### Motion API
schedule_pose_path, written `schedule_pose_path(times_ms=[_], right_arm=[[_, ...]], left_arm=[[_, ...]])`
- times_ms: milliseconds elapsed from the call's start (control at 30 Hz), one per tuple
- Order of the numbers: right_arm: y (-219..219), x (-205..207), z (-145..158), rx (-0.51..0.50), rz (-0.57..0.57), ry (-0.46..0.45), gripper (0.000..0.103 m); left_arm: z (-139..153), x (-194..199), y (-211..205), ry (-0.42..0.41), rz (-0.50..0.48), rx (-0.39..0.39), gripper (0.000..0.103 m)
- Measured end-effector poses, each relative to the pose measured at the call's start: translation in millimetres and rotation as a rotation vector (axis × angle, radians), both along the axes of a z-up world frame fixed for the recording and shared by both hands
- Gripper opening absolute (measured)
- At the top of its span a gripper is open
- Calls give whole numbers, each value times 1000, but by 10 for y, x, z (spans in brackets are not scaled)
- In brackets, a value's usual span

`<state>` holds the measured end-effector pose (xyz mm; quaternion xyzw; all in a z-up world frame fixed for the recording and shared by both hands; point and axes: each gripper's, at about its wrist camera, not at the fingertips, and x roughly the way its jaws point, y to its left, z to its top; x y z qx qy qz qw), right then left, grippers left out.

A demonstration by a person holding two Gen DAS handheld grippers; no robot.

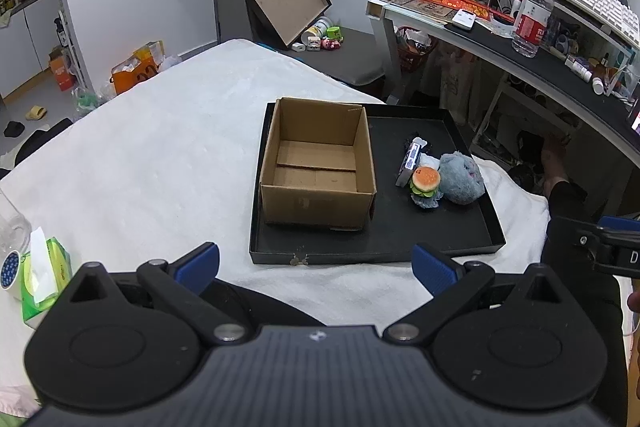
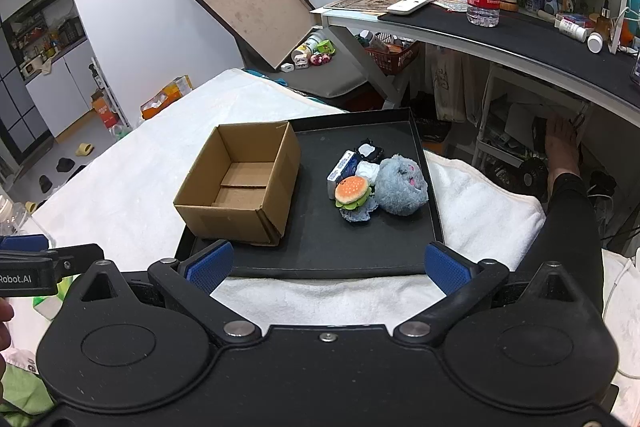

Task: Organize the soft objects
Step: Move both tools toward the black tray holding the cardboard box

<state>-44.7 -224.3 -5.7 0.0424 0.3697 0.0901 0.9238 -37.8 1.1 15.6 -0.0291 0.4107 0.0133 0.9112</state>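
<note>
Both jaws are wide apart, holding nothing: left gripper [image 1: 316, 263] and right gripper [image 2: 328, 263]. The burger toy [image 2: 352, 190] touches the fluffy grey ball [image 2: 402, 185] beside the cardboard box [image 2: 240, 187].

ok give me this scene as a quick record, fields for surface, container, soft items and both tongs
surface: black tray on a white towel
container: cardboard box, open, empty, on the tray's left part
soft items: burger toy and grey plush, touching, right of the box, none boxed yet
other items: small carton behind the burger
left tongs: open, empty
right tongs: open, empty
</note>
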Motion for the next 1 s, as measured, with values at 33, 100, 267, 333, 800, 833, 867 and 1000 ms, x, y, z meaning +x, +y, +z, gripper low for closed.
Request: schedule_pose_path(times_ms=[33,100,267,333,800,833,867,1000], right_arm=[[-1,-4,-3,0,-1,0,103],[-9,8,-11,-1,-2,0,103],[-33,64,-46,0,-10,9,103],[-53,99,-64,3,-15,12,103],[-170,349,-197,12,-26,43,103],[-182,365,-209,13,-28,46,103],[-195,389,-221,14,-30,50,103],[-225,474,-267,13,-38,62,103]], left_arm=[[0,-1,-1,0,0,-2,102],[1,8,7,-1,2,-4,102],[-11,69,15,3,5,-1,102],[-22,103,15,7,4,0,102],[-167,359,39,42,21,-2,102],[-180,383,42,46,22,-2,102],[-197,411,45,52,24,-3,102],[-246,499,59,66,27,-9,102]])
